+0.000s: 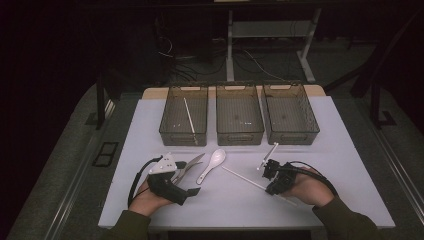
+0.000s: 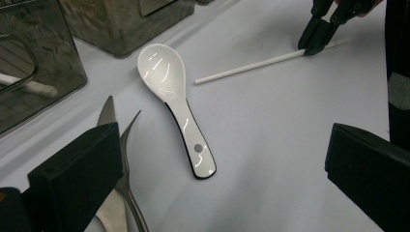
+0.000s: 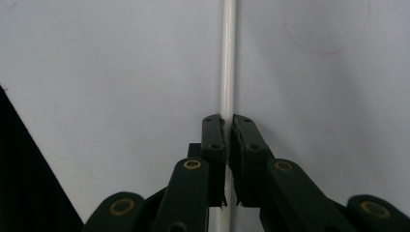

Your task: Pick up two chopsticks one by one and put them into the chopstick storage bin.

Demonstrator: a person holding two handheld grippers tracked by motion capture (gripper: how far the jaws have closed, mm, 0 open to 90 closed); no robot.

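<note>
Right gripper view: the white chopstick (image 3: 227, 58) lies flat on the white table (image 3: 96, 72) and runs straight away between the 2 black jaws of the right gripper (image 3: 227, 126), which are clamped against it on both sides; the high view puts this chopstick (image 1: 245, 179) at the near right of the table (image 1: 350, 200), slanting from near the spoon toward the person's right hand (image 1: 310, 189), with the right gripper (image 1: 270, 176) pinching it partway along its length. In the left gripper view the same grip shows at the far right, the right gripper (image 2: 309, 47) closed on the chopstick (image 2: 251, 65). Left of the chopstick lies a white ceramic soup spoon (image 1: 212, 164), bowl toward the far side; left of that, a pair of metal scissors (image 1: 187, 167) just beside the left gripper (image 1: 187, 176), whose jaws stand wide apart and hold nothing. Along the far edge stand 3 clear grey bins; the left bin (image 1: 172, 127) holds a second white chopstick (image 1: 189, 116); the middle bin (image 1: 239, 137) and right bin (image 1: 310, 122) sit beside it.
</note>
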